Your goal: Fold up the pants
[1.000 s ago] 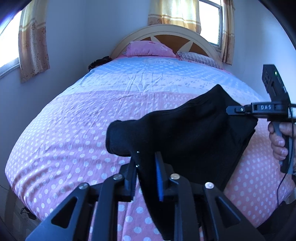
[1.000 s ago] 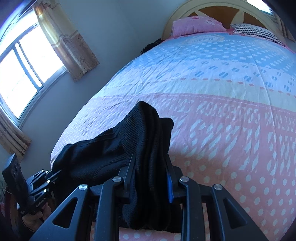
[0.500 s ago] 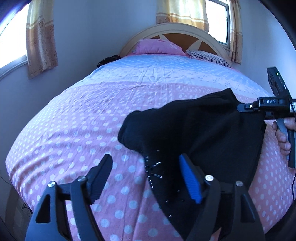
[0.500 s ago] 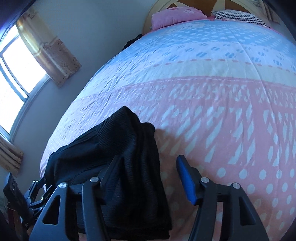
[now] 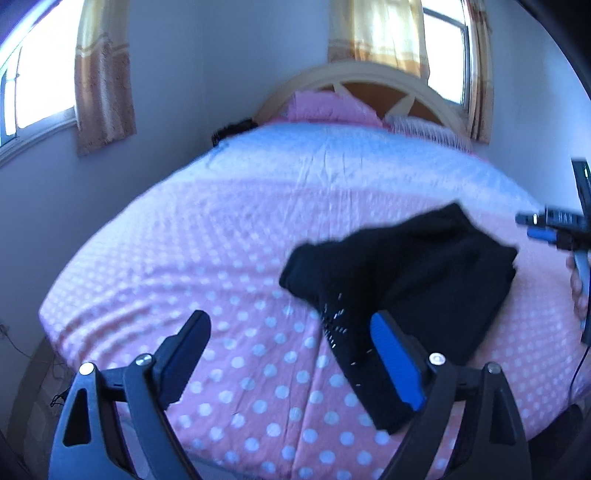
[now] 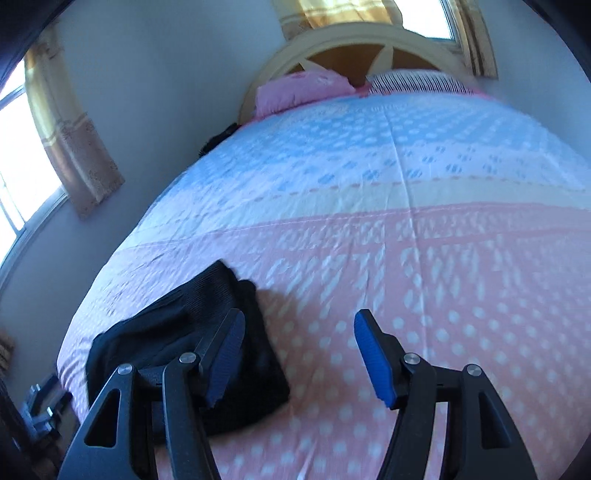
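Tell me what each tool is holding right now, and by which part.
Nothing is held. The left tool and the right tool both stand open, and the black pants lie folded on the bedspread, gripped by neither.

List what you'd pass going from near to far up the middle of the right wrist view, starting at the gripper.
Right hand-held gripper with jaws apart → pink polka-dot part of the bedspread → blue part of the bedspread → pink pillow → wooden headboard → curtain.
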`<control>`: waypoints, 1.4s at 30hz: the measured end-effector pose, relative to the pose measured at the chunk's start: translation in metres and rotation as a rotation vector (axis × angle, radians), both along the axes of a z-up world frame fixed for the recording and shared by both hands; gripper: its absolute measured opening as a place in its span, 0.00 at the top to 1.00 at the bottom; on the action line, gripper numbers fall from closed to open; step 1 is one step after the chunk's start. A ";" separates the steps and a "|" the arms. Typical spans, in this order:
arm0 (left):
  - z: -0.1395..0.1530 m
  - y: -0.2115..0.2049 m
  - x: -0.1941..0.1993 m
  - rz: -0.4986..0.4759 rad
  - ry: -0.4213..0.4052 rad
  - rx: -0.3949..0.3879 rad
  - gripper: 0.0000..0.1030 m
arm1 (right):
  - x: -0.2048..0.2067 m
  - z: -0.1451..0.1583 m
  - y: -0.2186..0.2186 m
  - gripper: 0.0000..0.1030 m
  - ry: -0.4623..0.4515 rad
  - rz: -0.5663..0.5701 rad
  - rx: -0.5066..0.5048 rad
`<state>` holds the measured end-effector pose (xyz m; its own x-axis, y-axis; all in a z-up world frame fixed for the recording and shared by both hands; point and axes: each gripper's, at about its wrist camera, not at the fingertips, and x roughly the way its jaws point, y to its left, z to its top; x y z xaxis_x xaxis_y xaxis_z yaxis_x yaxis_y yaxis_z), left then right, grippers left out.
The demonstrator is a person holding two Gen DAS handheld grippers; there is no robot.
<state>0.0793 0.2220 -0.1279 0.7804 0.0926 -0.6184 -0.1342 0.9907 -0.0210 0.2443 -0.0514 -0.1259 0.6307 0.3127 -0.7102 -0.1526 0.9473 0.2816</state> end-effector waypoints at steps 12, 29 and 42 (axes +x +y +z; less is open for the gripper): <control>0.099 -0.013 -0.058 0.023 -0.264 -0.046 0.00 | -0.148 0.099 0.056 0.31 -0.304 0.229 -0.109; 0.119 -0.030 -0.073 0.018 -0.311 -0.021 0.00 | -0.186 0.123 0.044 0.28 -0.375 0.216 -0.100; 0.118 -0.028 -0.072 0.026 -0.305 -0.018 0.00 | -0.187 0.121 0.043 0.28 -0.374 0.221 -0.090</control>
